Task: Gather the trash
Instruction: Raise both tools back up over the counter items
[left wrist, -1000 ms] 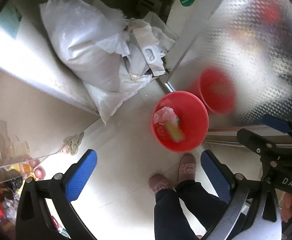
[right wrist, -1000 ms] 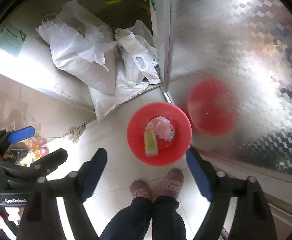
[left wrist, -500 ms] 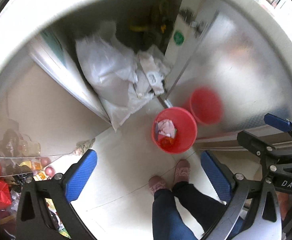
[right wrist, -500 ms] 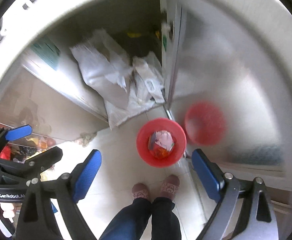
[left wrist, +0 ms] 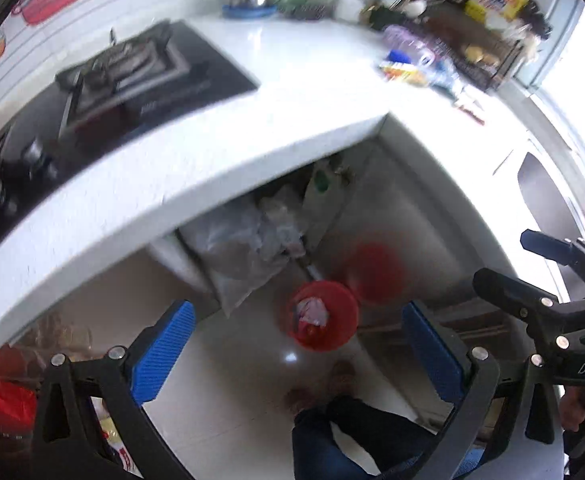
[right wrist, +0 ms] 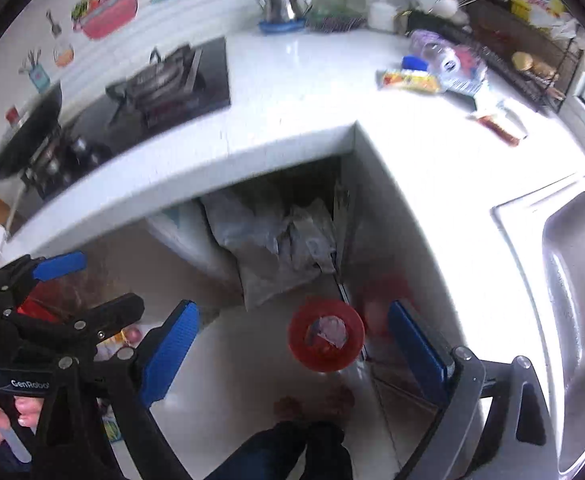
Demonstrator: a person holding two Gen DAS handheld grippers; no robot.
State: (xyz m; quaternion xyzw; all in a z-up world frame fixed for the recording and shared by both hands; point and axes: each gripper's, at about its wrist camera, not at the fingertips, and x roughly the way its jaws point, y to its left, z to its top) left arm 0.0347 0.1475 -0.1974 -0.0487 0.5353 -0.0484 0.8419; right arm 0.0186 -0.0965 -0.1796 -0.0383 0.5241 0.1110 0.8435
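Risk assessment: wrappers remain on the white countertop at 1 o'clock, far above the red bin. A dropped wrapper could miss that small target (the bin sits on the pale floor at 6 o'clock, already holding crumpled trash). The sink lies at 3 o'clock, the gas hob at 10 o'clock, both hazards for a careless swing. Yellow snack wrapper rests beside a crushed plastic bottle. The right gripper has just been opening and is empty; the left gripper is spread wide, holding nothing.
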